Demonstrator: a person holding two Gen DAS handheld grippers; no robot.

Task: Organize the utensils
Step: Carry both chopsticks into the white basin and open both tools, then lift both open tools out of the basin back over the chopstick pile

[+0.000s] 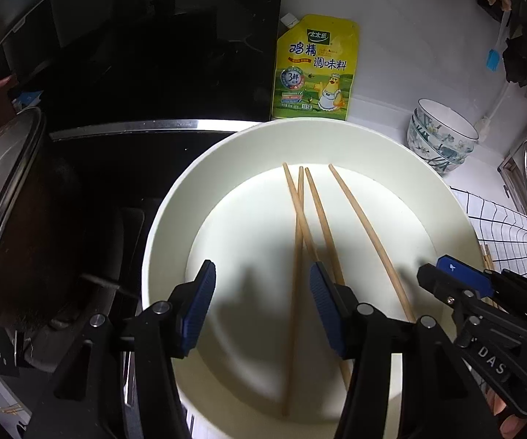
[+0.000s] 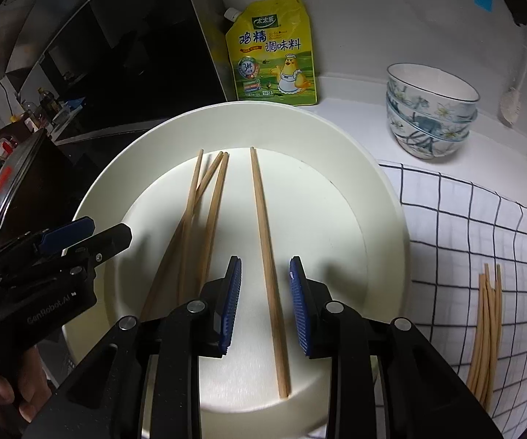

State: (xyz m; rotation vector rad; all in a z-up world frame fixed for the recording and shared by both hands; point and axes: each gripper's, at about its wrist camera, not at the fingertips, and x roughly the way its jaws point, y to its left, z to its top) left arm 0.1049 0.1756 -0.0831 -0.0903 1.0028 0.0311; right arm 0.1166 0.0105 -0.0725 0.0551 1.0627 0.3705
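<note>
4 wooden chopsticks [image 2: 205, 219] lying loose inside a wide, shallow cream plate [image 2: 380, 197]: plain, pale tan, slender, tapering toward the far rim. 3 of them [image 1: 307, 226] crossed and touching toward the plate's left side; the 4th, a single chopstick [image 2: 267, 263], lying apart toward the right, thick end close to the near rim. A further bundle of chopsticks [image 2: 485, 333] resting side by side on a white cloth with a dark grid [image 2: 464, 226], just beside the plate's right rim.

Right gripper [image 2: 265, 303] low over the plate, blue ribbed pads [image 2: 232, 303] spread to either side of the single chopstick, neither pad visibly touching it. Left gripper [image 1: 261, 311] over the plate's near-left part, jaws spread wide, nothing between them; right pad [image 1: 324, 303] in front of the crossed 3.

Behind the plate's far rim, a yellow seasoning pouch [image 1: 314, 69] leaning against the white wall. 2 stacked floral bowls [image 2: 432, 109] on the counter beyond the cloth's far edge. Black stovetop [image 1: 117, 73] to the plate's left, with a steel-rimmed pan lid [image 1: 3, 190] at its near-left side.
</note>
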